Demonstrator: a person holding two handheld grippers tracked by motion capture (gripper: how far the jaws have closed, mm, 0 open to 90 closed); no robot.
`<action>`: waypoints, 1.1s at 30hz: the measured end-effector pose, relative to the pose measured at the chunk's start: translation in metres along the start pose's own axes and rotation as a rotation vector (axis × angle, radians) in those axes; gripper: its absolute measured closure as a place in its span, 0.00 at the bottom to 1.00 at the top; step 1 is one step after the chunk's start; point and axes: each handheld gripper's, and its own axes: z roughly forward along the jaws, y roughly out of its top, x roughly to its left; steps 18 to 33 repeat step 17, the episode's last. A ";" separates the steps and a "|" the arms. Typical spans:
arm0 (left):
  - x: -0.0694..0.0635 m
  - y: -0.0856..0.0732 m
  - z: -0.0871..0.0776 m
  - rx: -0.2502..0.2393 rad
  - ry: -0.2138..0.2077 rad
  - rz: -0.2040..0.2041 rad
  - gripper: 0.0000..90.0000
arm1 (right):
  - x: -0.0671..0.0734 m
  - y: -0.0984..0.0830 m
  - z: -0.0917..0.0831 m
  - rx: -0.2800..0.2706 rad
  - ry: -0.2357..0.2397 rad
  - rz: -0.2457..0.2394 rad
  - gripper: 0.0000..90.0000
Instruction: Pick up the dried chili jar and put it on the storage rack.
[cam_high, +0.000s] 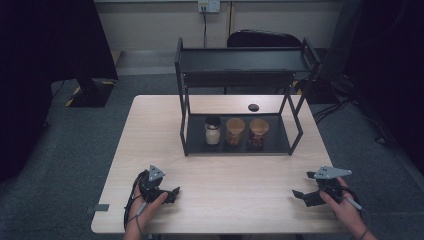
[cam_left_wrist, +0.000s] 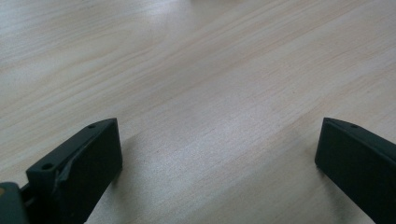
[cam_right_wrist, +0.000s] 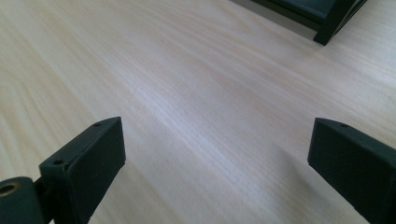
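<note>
A black two-tier metal rack (cam_high: 240, 100) stands at the back middle of the light wooden table (cam_high: 150, 130). On its lower shelf stand a white jar with a dark lid (cam_high: 212, 130) and two brown cups (cam_high: 235, 131) (cam_high: 258, 132) in a row. My left gripper (cam_high: 172, 194) rests near the table's front left, open, jaws wide apart over bare wood (cam_left_wrist: 210, 116). My right gripper (cam_high: 300, 192) lies near the front right, open too, nothing between its jaws; a foot of the rack (cam_right_wrist: 334, 23) shows ahead of it at the upper right.
A small black round object (cam_high: 253, 107) lies on the table behind the rack's lower shelf. A dark chair (cam_high: 262, 39) stands beyond the table. Cables run on the grey floor at right. The table's front edge runs just under both hands.
</note>
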 end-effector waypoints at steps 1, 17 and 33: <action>0.000 0.000 0.000 0.000 0.000 -0.001 0.00 | -0.001 -0.001 -0.002 0.006 -0.004 -0.008 0.03; 0.000 0.000 0.000 0.000 0.001 -0.001 0.00 | 0.002 -0.021 -0.017 0.102 0.048 -0.068 0.02; 0.000 0.000 0.000 0.000 0.001 -0.001 0.00 | 0.002 -0.021 -0.017 0.102 0.048 -0.068 0.02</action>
